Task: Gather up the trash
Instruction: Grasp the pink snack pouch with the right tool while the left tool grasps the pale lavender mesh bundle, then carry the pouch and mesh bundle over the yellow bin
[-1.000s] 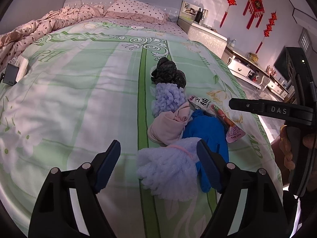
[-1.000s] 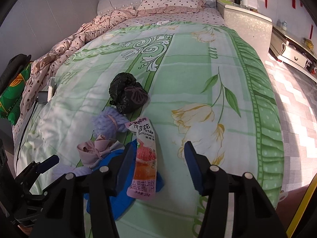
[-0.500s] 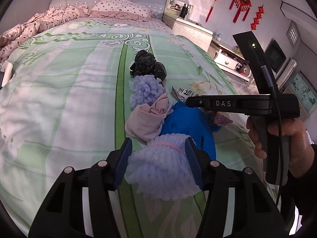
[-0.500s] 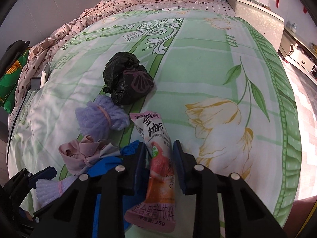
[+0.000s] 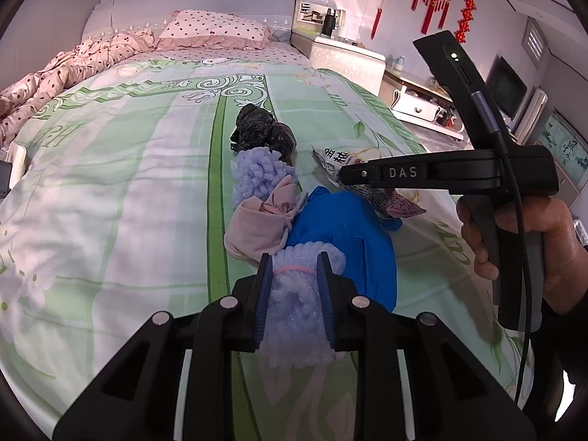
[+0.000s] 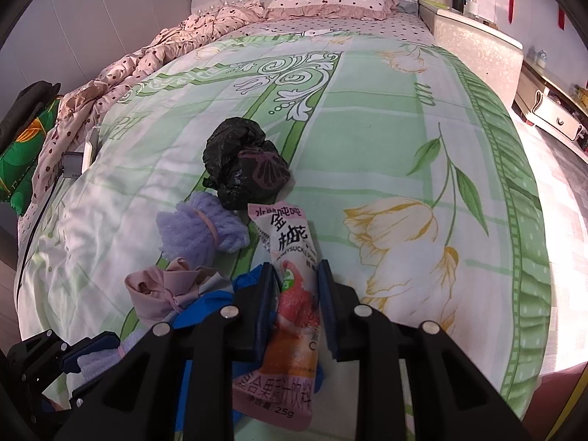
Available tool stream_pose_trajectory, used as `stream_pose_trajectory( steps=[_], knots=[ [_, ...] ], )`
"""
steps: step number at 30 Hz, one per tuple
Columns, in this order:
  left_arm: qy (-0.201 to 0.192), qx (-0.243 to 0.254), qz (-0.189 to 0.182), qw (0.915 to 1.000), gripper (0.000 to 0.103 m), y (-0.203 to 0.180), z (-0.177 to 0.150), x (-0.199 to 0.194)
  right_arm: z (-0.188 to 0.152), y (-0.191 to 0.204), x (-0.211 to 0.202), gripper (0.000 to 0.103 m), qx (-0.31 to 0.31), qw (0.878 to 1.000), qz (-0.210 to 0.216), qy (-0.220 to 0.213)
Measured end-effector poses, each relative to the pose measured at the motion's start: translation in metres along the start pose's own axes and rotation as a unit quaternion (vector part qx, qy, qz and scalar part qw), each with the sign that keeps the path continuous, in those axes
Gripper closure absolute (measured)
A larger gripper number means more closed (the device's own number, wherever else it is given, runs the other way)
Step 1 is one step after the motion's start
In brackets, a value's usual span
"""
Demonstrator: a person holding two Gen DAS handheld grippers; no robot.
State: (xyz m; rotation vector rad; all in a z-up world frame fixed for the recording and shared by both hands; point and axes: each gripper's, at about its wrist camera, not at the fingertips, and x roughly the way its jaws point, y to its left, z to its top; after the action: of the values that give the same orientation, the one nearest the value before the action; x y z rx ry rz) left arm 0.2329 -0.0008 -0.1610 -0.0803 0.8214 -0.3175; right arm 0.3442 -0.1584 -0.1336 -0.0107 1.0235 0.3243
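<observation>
Collection looks barely begun: left gripper (image 5: 294, 290) pinches a lavender foam bundle (image 5: 299, 316), right gripper (image 6: 296, 301) pinches the pink drink pouch (image 6: 290, 305) (both low over the bedspread (image 6: 367, 128)); black bag (image 6: 244, 167), second foam bundle (image 6: 200, 226), pink cloth (image 6: 161, 292) remain.

Green floral bed (image 6: 386, 139) w/ black bag (image 6: 244, 169), lilac foam bundles, pink cloth (image 5: 257, 228), blue glove (image 5: 345, 231), snack pouch (image 6: 294, 294).

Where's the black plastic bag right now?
The black plastic bag lies untouched mid-bed on the green bedspread, just beyond the far lavender foam bundle, ahead-left of the pink snack pouch in the right gripper.
</observation>
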Motion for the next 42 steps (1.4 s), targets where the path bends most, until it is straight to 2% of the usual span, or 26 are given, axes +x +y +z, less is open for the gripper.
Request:
stream_pose_trajectory(
  steps=[10, 23, 34, 42],
  knots=[
    [-0.017, -0.014, 0.008, 0.9997, 0.080, 0.004, 0.006, -0.032, -0.008, -0.006, -0.054, 0.080, 0.011, 0.999, 0.009, -0.033],
    [-0.069, -0.009, 0.019, 0.9974, 0.080, -0.018, 0.027, -0.095, -0.028, -0.011, -0.142, 0.080, 0.019, 0.996, 0.009, -0.087],
    [-0.099, 0.008, 0.018, 0.9949, 0.080, -0.063, 0.044, -0.133, -0.049, -0.036, -0.210, 0.080, 0.037, 0.990, 0.004, -0.135],
    [-0.115, 0.033, -0.003, 0.9928, 0.080, -0.114, 0.059, -0.149, -0.068, -0.071, -0.260, 0.080, 0.061, 0.983, -0.011, -0.170]
  ],
)
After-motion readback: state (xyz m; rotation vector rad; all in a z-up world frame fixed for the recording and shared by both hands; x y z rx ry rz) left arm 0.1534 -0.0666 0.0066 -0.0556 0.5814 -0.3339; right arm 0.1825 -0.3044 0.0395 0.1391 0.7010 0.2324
